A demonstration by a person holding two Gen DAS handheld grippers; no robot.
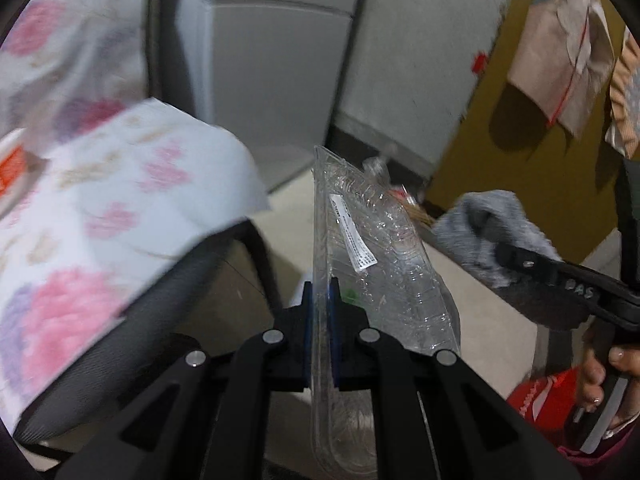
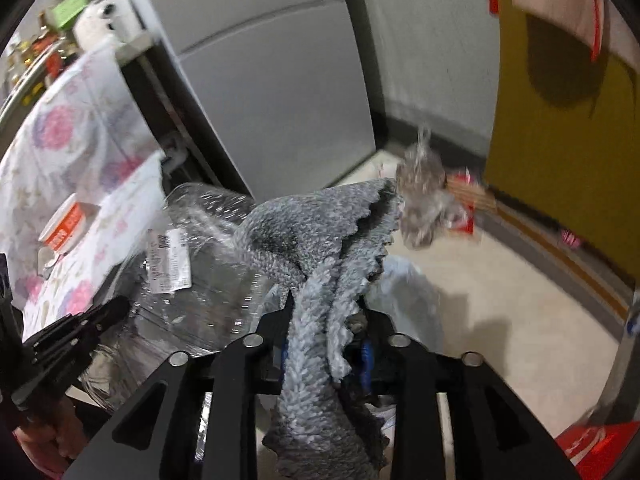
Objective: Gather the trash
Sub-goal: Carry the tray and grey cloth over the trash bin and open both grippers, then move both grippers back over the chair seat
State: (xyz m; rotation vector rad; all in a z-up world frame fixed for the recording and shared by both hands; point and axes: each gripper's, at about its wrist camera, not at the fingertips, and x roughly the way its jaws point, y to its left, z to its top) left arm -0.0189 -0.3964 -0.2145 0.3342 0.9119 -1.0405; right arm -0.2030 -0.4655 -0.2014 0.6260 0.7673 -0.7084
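Left wrist view shows my left gripper (image 1: 320, 312) clamped on a clear plastic container (image 1: 360, 248), long axis running straight ahead, while my right gripper (image 2: 326, 344), jaws apart around a grey knitted cloth (image 2: 316, 248), hangs just beside it over the floor (image 2: 500, 300)

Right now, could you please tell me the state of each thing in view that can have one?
Left tongs: shut on the clear plastic container.
Clear plastic container: flattened, empty, held upright off the floor.
Right tongs: grey cloth between them; pads hidden, so grip unclear.
Grey cloth: bunched, draped over the tongs.
Crumpled clear wrapper: blurred, beyond the cloth's end; cannot tell if airborne.
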